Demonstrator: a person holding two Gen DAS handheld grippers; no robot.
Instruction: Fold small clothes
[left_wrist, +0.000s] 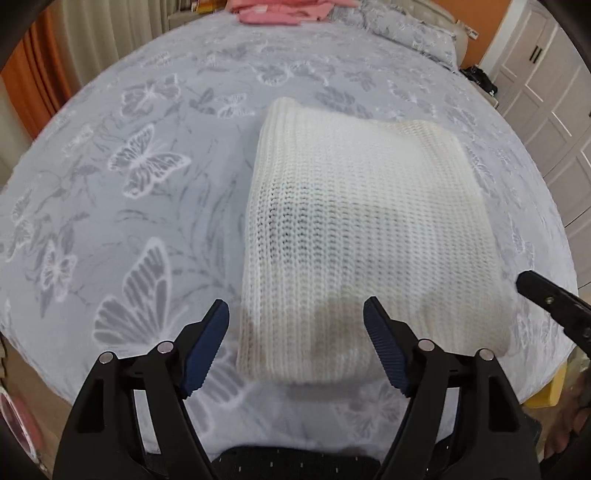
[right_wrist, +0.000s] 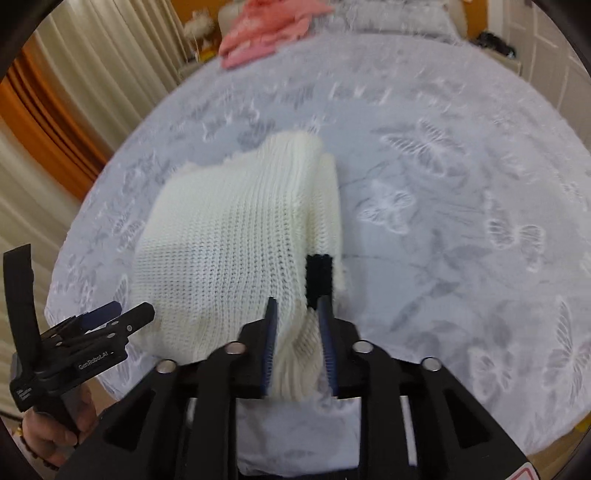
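A white knit sweater (left_wrist: 362, 229) lies folded into a thick rectangle on the butterfly-print bed sheet (left_wrist: 140, 177). My left gripper (left_wrist: 295, 308) hovers open over the sweater's near edge, its blue pads (left_wrist: 207, 350) apart from the knit. In the right wrist view, the sweater's (right_wrist: 229, 251) near right corner is bunched between the blue pads of my right gripper (right_wrist: 297, 301), which is shut on it. A small black patch (right_wrist: 319, 277) shows on the fabric just beyond the fingertips. The left gripper (right_wrist: 110, 317) appears at the sweater's left side, held by a hand (right_wrist: 48, 435).
Pink clothes (left_wrist: 280, 11) are piled at the far end of the bed, beside a pillow (left_wrist: 406, 29). Curtains (right_wrist: 92, 74) hang on the left and white wardrobe doors (left_wrist: 546, 92) stand on the right. The bed's near edge runs just under both grippers.
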